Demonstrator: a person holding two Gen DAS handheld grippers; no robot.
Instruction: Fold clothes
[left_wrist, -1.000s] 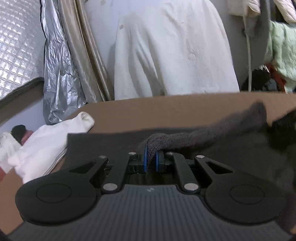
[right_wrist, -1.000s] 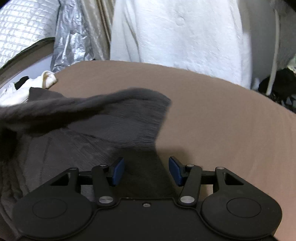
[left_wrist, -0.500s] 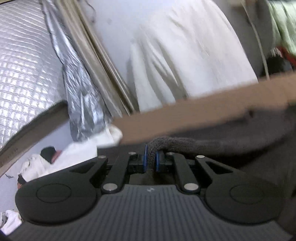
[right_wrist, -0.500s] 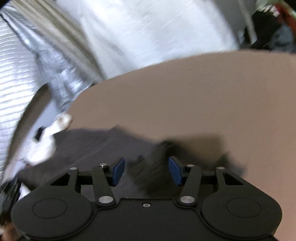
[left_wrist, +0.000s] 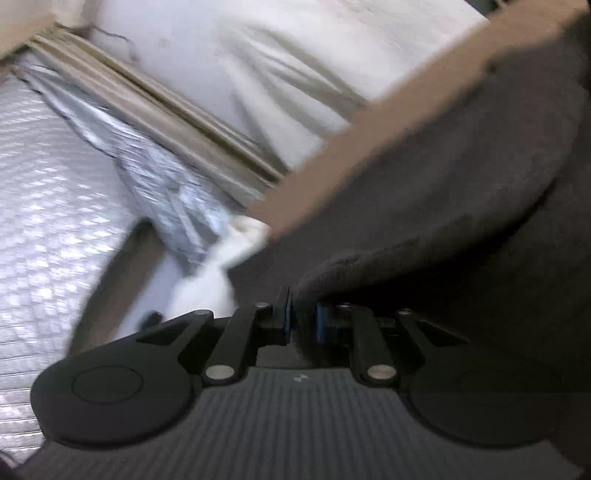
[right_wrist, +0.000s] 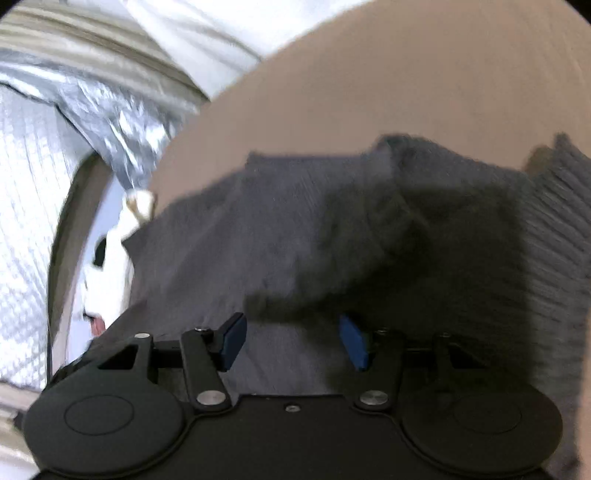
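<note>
1. Left claw (left_wrist: 300, 320): jaws narrow and opening. A rolled edge of the dark grey sweater (left_wrist: 424, 206) sits in the gap betw. the blue pads (left_wrist: 320, 321). Gap is slight; whether the pads press the cloth cannot be told with certainty, but fabric fills the space and looks pinched.
2. Right claw (right_wrist: 291, 341): jaws at medium width, opening. Blue pads (right_wrist: 354, 341) stand apart. Sweater (right_wrist: 295, 229) lies under and ahead of the gap; a dark fold hangs just above the pads, not clamped by them.
3. Sweater location: spread on the tan bench (right_wrist: 388, 81), covering its near part. In the left wrist view it fills the right side of the frame, with a thick fold running from the claw outward toward the upper right. In the right wrist view a ribbed section shows at the far right edge.
4. Bench (left_wrist: 332, 162): bare tan surface visible beyond the sweater in both views.
5. White garment (right_wrist: 110, 266): off the bench's left edge, touching or just beside the sweater's left corner. Also seen in left wrist view (left_wrist: 218, 273). Blurred; type not determinable.
6. Surroundings: silver foil sheet (left_wrist: 162, 177) and quilted silver panel (left_wrist: 48, 206) on the left; beige curtain (left_wrist: 177, 110) behind; white cloth (left_wrist: 280, 48) hanging behind the bench.
7. Both views tilted and motion-blurred; fine detail unreliable.
</note>
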